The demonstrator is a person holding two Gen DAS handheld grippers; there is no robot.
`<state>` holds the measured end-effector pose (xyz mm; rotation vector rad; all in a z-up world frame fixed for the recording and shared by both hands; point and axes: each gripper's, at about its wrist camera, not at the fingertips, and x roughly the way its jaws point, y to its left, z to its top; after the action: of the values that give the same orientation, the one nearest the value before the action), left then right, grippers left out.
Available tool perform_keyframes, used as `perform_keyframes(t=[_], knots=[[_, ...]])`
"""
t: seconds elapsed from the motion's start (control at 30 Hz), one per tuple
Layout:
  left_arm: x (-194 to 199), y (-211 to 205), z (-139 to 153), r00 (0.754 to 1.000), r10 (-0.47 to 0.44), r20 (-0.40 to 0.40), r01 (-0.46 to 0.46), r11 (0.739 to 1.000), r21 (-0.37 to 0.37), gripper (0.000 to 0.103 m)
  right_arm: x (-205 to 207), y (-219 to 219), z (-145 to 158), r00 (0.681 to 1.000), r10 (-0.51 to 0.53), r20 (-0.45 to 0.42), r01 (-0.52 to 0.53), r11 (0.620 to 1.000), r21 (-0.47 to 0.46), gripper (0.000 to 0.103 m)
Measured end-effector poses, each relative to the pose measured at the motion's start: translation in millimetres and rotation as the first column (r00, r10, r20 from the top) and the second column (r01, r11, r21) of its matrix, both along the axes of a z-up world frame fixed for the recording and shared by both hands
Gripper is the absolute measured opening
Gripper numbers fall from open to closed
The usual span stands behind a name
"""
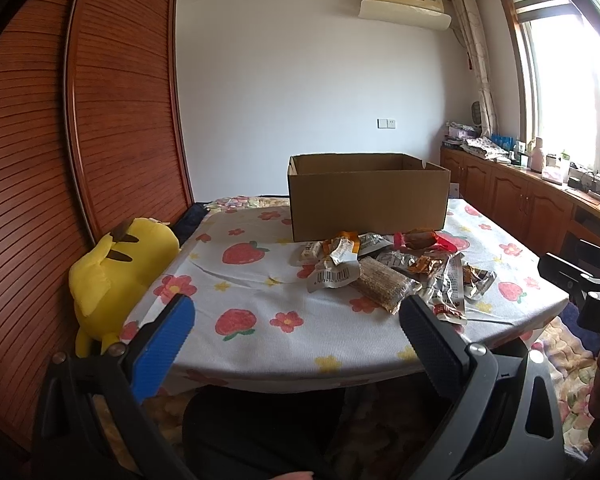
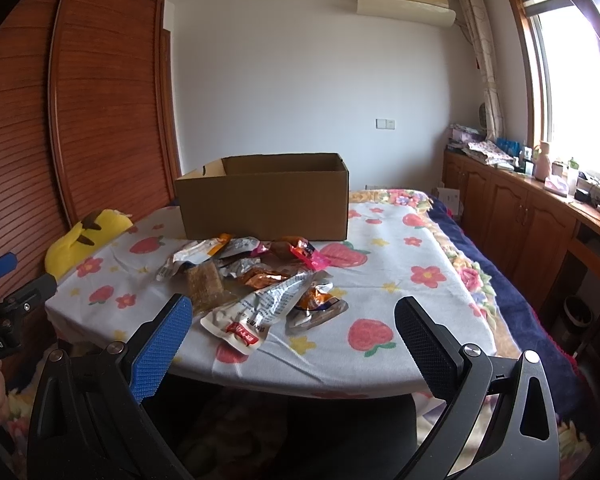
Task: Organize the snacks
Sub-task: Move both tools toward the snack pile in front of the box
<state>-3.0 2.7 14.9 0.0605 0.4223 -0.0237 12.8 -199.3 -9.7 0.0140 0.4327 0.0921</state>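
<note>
Open on the near side: bare strawberry-print tablecloth (image 1: 260, 280) between the table edge and the snack packets (image 1: 392, 268). Heaped loosely, overlapping, just in front of the cardboard box (image 1: 368, 200). Box top open, flaps out of the way, reachable from above; front wall upright right behind the heap. Yellow plush toy (image 1: 112, 272) wedged at the table's left edge against the slatted wooden wardrobe (image 1: 80, 140). Bare cloth right of the heap (image 2: 400, 280).
</note>
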Motion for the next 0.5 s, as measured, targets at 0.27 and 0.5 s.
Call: perform_keyframes(t=[0.27,0.5], knots=[[22.7,-1.6,-10.5,0.999,-0.013,-0.043,0.013,1.0,0.012,0.103,14.5,3.3,-10.8,0.999,0.014,-0.033,-0.014,1.0,-0.003,0.103],[44.2,-4.9,-12.8,0.998,-0.03,-0.057,0.031,0.999,0.02,0.103,33.0,8.1,-16.8,0.998,0.035,-0.049,-0.036,0.999,-0.012,0.103]])
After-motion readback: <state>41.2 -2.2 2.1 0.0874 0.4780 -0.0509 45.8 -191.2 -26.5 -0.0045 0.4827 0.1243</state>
